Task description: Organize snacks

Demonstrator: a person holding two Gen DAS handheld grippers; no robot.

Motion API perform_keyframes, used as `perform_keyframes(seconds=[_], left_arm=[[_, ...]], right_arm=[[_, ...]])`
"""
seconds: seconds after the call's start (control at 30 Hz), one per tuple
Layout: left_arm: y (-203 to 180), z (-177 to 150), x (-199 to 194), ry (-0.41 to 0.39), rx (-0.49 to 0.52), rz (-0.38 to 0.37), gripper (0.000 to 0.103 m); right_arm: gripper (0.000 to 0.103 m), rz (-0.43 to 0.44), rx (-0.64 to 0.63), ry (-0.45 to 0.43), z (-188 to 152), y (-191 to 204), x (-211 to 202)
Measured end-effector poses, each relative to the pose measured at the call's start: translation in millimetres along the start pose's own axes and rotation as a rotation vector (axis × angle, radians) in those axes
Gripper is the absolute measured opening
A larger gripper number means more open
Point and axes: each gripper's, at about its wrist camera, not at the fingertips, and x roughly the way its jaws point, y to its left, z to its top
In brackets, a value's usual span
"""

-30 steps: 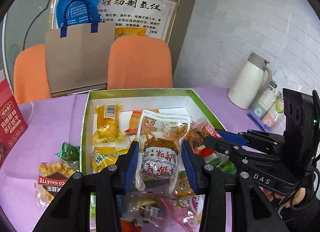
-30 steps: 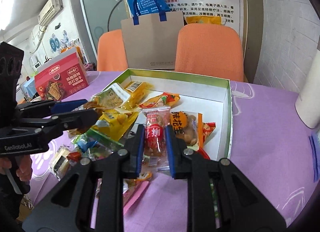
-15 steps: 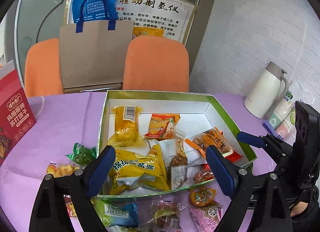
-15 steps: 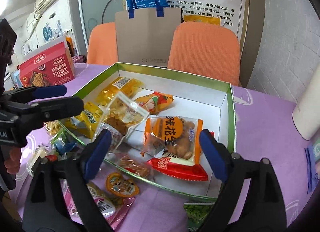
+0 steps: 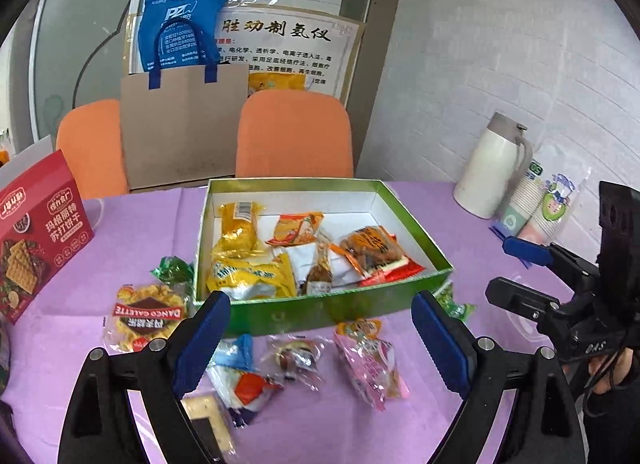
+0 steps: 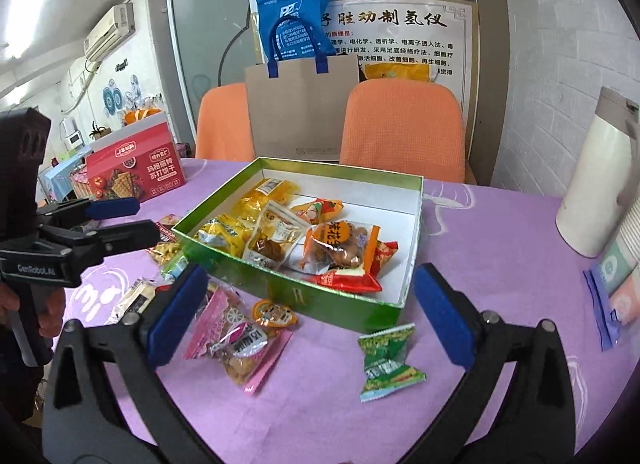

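Note:
A green box (image 5: 320, 306) with a white inside lies open on the purple table. In it are yellow packs, a clear pouch of brown snack (image 5: 319, 276) (image 6: 272, 240), an orange peanut pack (image 6: 340, 242) and a red packet (image 6: 344, 278). My left gripper (image 5: 316, 316) is open just short of the box's near wall, with nothing between its fingers. My right gripper (image 6: 312, 284) is before the box's near corner; its jaws are opening and hold nothing. Loose on the cloth are a pink packet (image 6: 236, 340), a green packet (image 6: 386, 362) and a Danco Galette pack (image 5: 148, 316).
A red biscuit box (image 5: 36, 236) stands at the left. A white thermos (image 5: 490, 168) and sleeves of paper cups (image 5: 540, 204) stand at the right. Two orange chairs (image 5: 294, 132) and a brown paper bag (image 5: 180, 120) are behind the table.
Both grippers have opened and drawn back from the box. The left let go of the clear pouch, the right of the red packet; both packets now lie in the box.

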Motion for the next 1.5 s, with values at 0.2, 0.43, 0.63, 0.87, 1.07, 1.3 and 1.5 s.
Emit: perform_keyframes(seconds=[0.2, 0.43, 0.63, 0.87, 1.07, 1.3, 1.5], left_arm=[[-21.5, -33.8, -4.0, 0.042, 0.047, -0.041, 0.094], [-29.1, -56.1, -0.2, 0.094, 0.055, -0.062, 0.094], [-11.3, -70.8, -15.4, 0.085, 0.037, -0.034, 0.094], [31.7, -88.6, -16.7, 0.103, -0.039, 0.055, 0.093], [63.9, -83.3, 4.2, 0.124, -0.097, 0.041, 0.084], [63.4, -68.4, 45.1, 0.173, -0.056, 0.025, 0.071], [57.0, -75.3, 63.6, 0.225, -0.034, 0.008, 0.055]], right_arm=[[0.102, -0.039, 0.028, 0.108, -39.0, -19.2, -0.1], [0.087, -0.098, 0.063, 0.22, -61.4, -38.7, 39.1], [0.059, -0.122, 0.06, 0.263, -62.7, -46.8, 64.5], [0.034, -0.049, 0.068, 0.287, -73.2, -32.5, 49.6], [0.034, 0.01, 0.005, 0.285, -80.1, -3.4, 35.3], [0.034, 0.024, 0.029, 0.275, -81.4, 2.0, 31.8], [0.034, 0.01, 0.043, 0.292, -82.7, 0.4, 37.5]])
